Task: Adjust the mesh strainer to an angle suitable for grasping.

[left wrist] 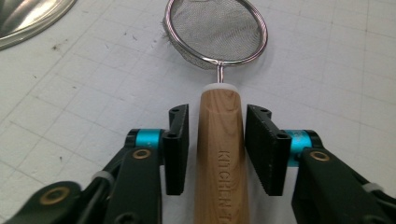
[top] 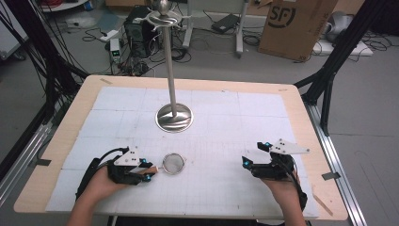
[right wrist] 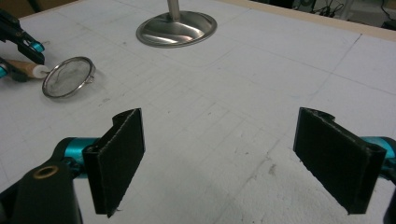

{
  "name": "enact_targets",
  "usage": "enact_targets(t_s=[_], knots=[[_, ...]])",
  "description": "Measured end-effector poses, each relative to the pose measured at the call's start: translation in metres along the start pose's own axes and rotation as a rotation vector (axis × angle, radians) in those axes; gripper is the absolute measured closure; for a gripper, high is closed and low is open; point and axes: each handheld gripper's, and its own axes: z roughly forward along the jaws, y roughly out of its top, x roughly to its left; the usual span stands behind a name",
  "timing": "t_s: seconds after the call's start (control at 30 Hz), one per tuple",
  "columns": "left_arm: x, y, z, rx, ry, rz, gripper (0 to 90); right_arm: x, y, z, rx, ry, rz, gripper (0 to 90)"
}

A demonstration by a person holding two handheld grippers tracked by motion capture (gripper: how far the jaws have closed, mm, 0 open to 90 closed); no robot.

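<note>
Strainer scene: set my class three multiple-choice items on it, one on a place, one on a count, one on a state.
1. Where does the strainer lie on the table?
A. Hung on the stand's top
B. On the white mat, nearer the person than the stand's base
C. On the floor by the cardboard box

2. How many pads of the right hand-held gripper rise in the right gripper view?
A. One
B. Two
C. Four

3. How does the left hand-held gripper stand to the wooden handle?
A. Jaws either side of it, with gaps
B. Clamped hard on the mesh
C. Far from it

Answers: 1 B, the high view shows it flat on the mat, on the near side of the stand. 2 B, two black pads stand wide apart. 3 A, the left gripper view shows mat between each pad and the handle.
</note>
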Motion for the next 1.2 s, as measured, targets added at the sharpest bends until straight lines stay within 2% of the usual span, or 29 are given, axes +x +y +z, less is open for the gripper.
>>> enact_targets(t_s=[0.03, 0.1, 0.37, 0.43, 0.53, 0.57, 0.67, 0.9, 1.1, 1.2], knots=[[0.001, 0.000, -0.001, 0.008, -0.002, 0.007, 59.2, 0.000, 0.000, 0.000, -0.002, -0.001, -0.001, 15.4], [0.001, -0.001, -0.003, -0.003, -0.004, -0.012, 58.1, 0.000, 0.000, 0.000, -0.001, 0.001, 0.001, 15.4], [0.005, -0.008, -0.020, 0.006, -0.006, -0.015, 58.4, -0.001, -0.001, -0.001, 0.000, -0.001, 0.006, 15.4], [0.006, -0.009, -0.019, 0.028, -0.008, -0.002, 58.9, -0.001, -0.001, -0.001, 0.001, -0.001, 0.006, 15.4], [0.004, -0.009, -0.014, 0.039, -0.008, -0.005, 60.6, -0.001, 0.000, -0.001, -0.003, 0.000, 0.006, 15.4], [0.004, -0.009, -0.013, 0.044, -0.009, 0.005, 63.5, 0.000, 0.000, -0.002, 0.001, 0.002, 0.008, 15.4], [0.003, -0.008, -0.013, 0.039, -0.011, 0.013, 66.7, -0.001, 0.000, -0.002, -0.002, -0.001, 0.005, 15.4], [0.002, -0.007, -0.011, 0.034, -0.010, 0.024, 67.2, -0.001, 0.000, -0.002, -0.005, -0.002, 0.005, 15.4], [-0.003, 0.000, -0.002, 0.024, -0.024, 0.046, 67.2, -0.001, 0.001, -0.002, -0.006, -0.002, 0.000, 15.4], [-0.004, 0.004, 0.003, 0.019, -0.028, 0.044, 67.2, -0.001, 0.001, -0.003, -0.006, -0.001, -0.001, 15.4]])
